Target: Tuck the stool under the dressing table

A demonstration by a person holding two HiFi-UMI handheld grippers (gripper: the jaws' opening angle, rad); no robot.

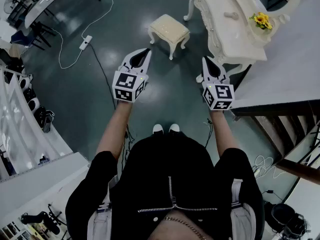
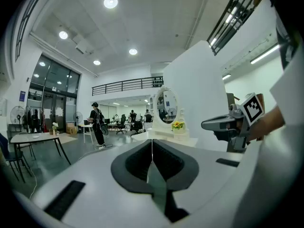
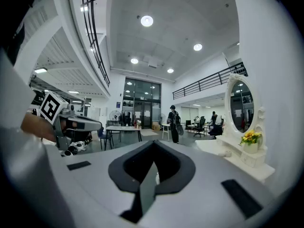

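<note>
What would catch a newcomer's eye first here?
The left gripper and right gripper fill mid-frame, both shut and empty. Ahead, the cream stool stands on the dark floor, left of the white dressing table, not yet tucked under. Yellow flowers sit on the table.

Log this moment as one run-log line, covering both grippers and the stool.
phase: no contact yet | left gripper: shut, empty | right gripper: shut, empty | stool: on floor, apart from dressing table, not tucked

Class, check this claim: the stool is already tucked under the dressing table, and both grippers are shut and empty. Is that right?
No. The head view shows the stool standing out on the floor beside the dressing table, not under it. The rest holds.
</note>
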